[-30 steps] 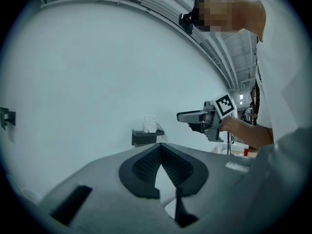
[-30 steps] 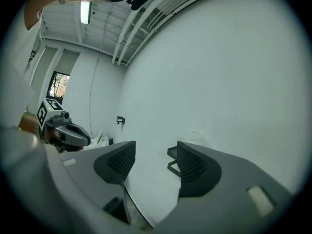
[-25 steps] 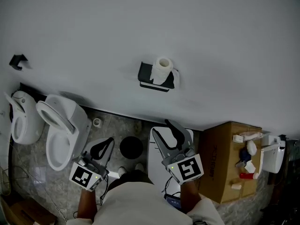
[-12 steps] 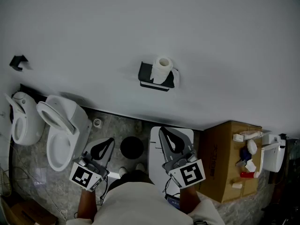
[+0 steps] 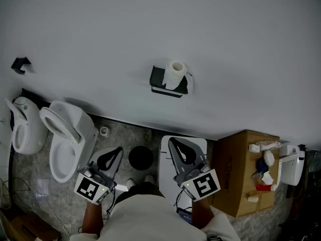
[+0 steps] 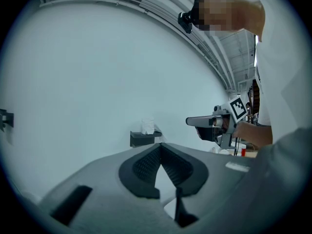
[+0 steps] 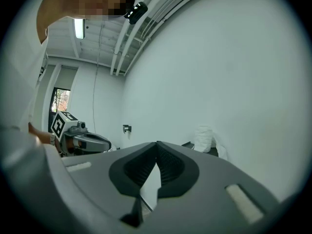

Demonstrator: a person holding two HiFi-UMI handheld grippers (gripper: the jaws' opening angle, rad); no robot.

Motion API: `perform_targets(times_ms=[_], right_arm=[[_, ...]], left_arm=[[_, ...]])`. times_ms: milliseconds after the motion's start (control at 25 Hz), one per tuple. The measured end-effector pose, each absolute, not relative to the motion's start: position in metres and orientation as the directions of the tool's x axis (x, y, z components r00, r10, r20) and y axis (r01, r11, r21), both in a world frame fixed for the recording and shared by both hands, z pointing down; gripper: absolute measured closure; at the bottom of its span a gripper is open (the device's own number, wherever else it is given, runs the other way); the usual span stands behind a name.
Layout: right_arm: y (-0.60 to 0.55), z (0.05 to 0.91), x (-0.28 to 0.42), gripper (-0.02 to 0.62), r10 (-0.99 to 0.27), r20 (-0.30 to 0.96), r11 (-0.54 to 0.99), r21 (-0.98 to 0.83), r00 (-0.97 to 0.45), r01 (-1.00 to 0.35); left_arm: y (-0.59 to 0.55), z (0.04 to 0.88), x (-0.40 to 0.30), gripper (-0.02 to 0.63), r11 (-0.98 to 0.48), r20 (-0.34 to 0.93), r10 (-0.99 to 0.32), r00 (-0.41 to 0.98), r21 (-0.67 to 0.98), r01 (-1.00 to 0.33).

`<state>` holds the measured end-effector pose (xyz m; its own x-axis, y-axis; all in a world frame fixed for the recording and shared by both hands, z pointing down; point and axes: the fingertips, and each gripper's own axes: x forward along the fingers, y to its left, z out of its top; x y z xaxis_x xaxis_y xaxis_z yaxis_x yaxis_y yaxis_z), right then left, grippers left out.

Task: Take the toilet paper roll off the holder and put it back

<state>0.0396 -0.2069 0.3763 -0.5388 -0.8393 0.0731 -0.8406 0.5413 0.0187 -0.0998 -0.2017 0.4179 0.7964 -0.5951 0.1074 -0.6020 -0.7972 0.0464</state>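
Note:
A white toilet paper roll (image 5: 175,74) stands upright on a black wall-mounted holder (image 5: 161,83), with a loose sheet hanging at its right. The roll (image 6: 147,126) and the holder (image 6: 142,138) show small in the left gripper view. In the right gripper view the roll (image 7: 204,138) sits on the holder (image 7: 195,146) further along the wall. My left gripper (image 5: 111,154) is low at the left, shut, tips together, nothing held. My right gripper (image 5: 179,145) is low in the middle, shut and empty, well short of the roll.
Two white toilets (image 5: 65,139) (image 5: 22,129) stand at the left. A black round bin (image 5: 140,157) and a white bin (image 5: 168,174) sit on the floor between the grippers. A cardboard box (image 5: 246,172) with small items is at the right. A small black wall bracket (image 5: 19,64) is far left.
The right gripper's jaws have gone from open to shut and it has drawn slightly back and down. The left gripper has stayed in place.

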Motion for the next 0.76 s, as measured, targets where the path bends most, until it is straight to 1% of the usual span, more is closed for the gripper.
perform_targets(times_ms=[280, 480, 760], right_arm=[[-0.204, 0.370, 0.028, 0.598, -0.824, 0.034, 0.567, 0.039, -0.566, -0.823], [-0.206, 0.370, 0.027, 0.597, -0.822, 0.032, 0.569, 0.028, -0.568, -0.822], [-0.203, 0.383, 0.031, 0.595, -0.822, 0.074, 0.567, 0.024, -0.564, -0.823]], left_arm=[[-0.200, 0.417, -0.100, 0.603, -0.798, 0.099, -0.594, 0.798, 0.045, -0.600], [-0.201, 0.416, -0.102, 0.603, -0.796, 0.101, -0.597, 0.796, 0.045, -0.603], [-0.200, 0.421, -0.101, 0.603, -0.799, 0.107, -0.592, 0.799, 0.048, -0.599]])
